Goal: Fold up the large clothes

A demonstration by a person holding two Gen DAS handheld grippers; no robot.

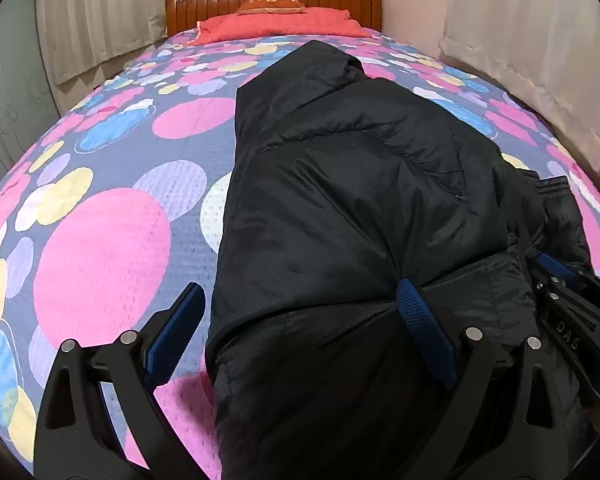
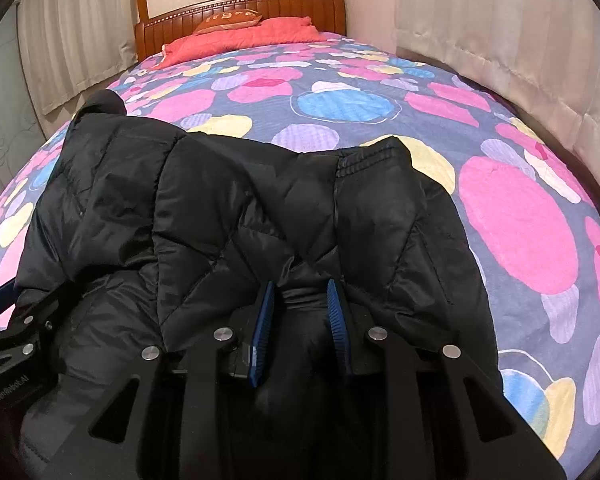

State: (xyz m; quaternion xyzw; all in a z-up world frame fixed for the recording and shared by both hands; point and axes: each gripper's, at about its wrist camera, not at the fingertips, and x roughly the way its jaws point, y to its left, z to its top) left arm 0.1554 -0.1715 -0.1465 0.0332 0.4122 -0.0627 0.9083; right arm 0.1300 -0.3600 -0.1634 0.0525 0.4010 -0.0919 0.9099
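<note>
The black padded jacket (image 1: 360,208) lies lengthwise on the bed (image 1: 100,240), near edge at 6 o'clock, far end toward the headboard (image 1: 272,0) at 12 o'clock. In the left wrist view it fills the centre and right of the frame. One side appears already turned over the body. A ribbed cuff (image 2: 364,162) shows at 12 o'clock of the right gripper in the right wrist view.

Left gripper (image 1: 300,308): jaws spread wide. The near edge of the jacket lies between them; the right-hand pad (image 1: 424,328) presses against fabric, the left-hand pad is over bare bedspread. It is not clamped on anything.

Right gripper (image 2: 300,312): jaws narrowed with a bunched ridge of jacket between the pads (image 2: 336,312). Whether the fabric is firmly pinched cannot be told; a gap remains.

Hazards from this state:
- The shell fabric looks slick and the padding springy. A shallow pinch is likely to slip once the hem is lifted.
- Only one gripper has fabric. Lifting now would probably raise one corner alone and skew the fold.
- The wide left jaws may close on one layer only, letting the lower layers drag behind.
- The turned-over side may slide off when the hem moves.
</note>
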